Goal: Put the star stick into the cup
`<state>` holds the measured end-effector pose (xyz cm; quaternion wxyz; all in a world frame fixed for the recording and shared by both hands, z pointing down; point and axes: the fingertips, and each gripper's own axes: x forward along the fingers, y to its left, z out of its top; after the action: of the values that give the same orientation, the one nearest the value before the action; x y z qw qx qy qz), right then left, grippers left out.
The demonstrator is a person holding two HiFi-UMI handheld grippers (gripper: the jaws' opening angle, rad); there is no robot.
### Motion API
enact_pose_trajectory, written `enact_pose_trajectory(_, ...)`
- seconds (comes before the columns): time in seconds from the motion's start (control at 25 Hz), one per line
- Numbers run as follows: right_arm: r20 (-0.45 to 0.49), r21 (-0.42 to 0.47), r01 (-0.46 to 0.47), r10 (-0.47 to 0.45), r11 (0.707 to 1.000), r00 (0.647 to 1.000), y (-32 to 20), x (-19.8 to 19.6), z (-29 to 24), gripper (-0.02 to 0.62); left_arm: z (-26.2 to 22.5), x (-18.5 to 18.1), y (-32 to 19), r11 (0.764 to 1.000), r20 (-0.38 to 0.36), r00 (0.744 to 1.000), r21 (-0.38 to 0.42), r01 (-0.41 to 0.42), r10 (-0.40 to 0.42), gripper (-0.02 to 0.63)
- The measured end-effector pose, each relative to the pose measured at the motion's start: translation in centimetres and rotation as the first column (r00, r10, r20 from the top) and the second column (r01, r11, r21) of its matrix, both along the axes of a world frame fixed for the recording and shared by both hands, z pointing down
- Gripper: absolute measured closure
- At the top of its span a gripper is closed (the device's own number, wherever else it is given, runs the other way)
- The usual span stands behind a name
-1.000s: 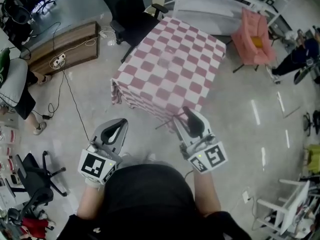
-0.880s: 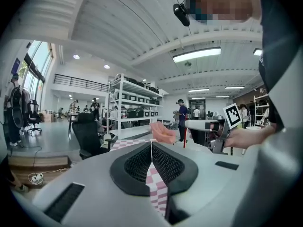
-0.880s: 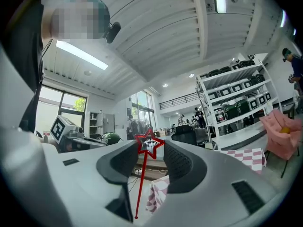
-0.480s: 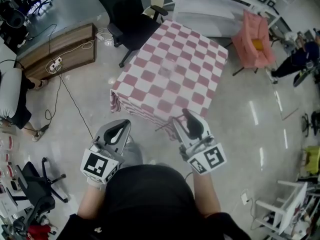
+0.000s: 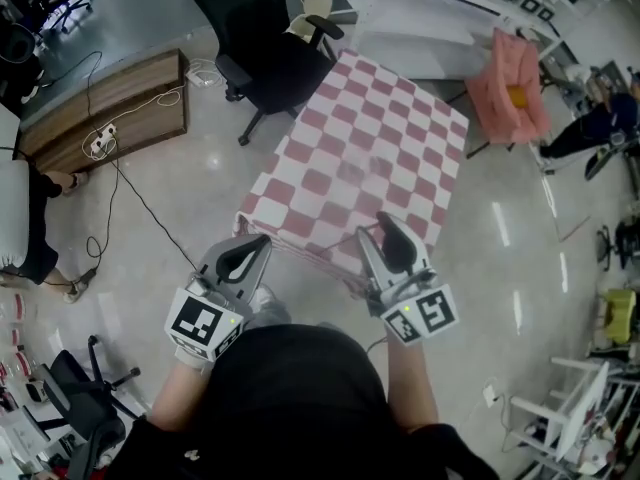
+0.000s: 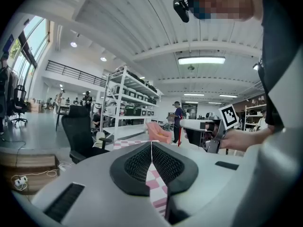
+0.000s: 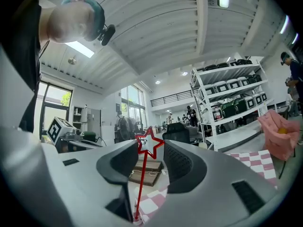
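Right gripper [image 7: 152, 151] clenched on the red star stick [image 7: 140, 186], star at the jaw tips. Left gripper [image 6: 151, 150] closed, empty. Both hover at the near edge of the checkered table [image 5: 370, 148].

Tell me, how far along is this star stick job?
Done: the star stick is gripped in the right tongs. In hand: both tongs are at the checkered table's near edge, the left tongs shut and empty. Left: find the cup, which shows in no view, and drop the stick in.
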<state>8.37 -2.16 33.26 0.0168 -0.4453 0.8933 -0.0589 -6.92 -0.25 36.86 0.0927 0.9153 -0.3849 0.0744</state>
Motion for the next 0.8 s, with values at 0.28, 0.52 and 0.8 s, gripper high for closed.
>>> enact_pose_trajectory(0.28, 0.023, -0.005, -0.11, 0.11, 0.994, 0.994, -4.9, -0.3, 0.1, 0.414, 0.7, -2.2, -4.1, 0.998, 0.02, 0.998, -0.003, -0.063, 0.063, 0.563)
enact_pose_trajectory(0.52, 0.021, -0.008, -0.149, 0.149, 0.989, 0.989, -7.4, 1.6, 0.1, 0.414, 1.6, -2.0, -5.5, 0.997, 0.016, 0.998, -0.038, -0.061, 0.062, 0.562)
enact_pose_trajectory(0.8, 0.018, -0.029, -0.152, 0.153, 0.988, 0.988, -11.9, 5.7, 1.7, 0.414, 2.5, 0.5, -7.5, 0.996, 0.054, 0.998, -0.085, -0.03, 0.035, 0.562)
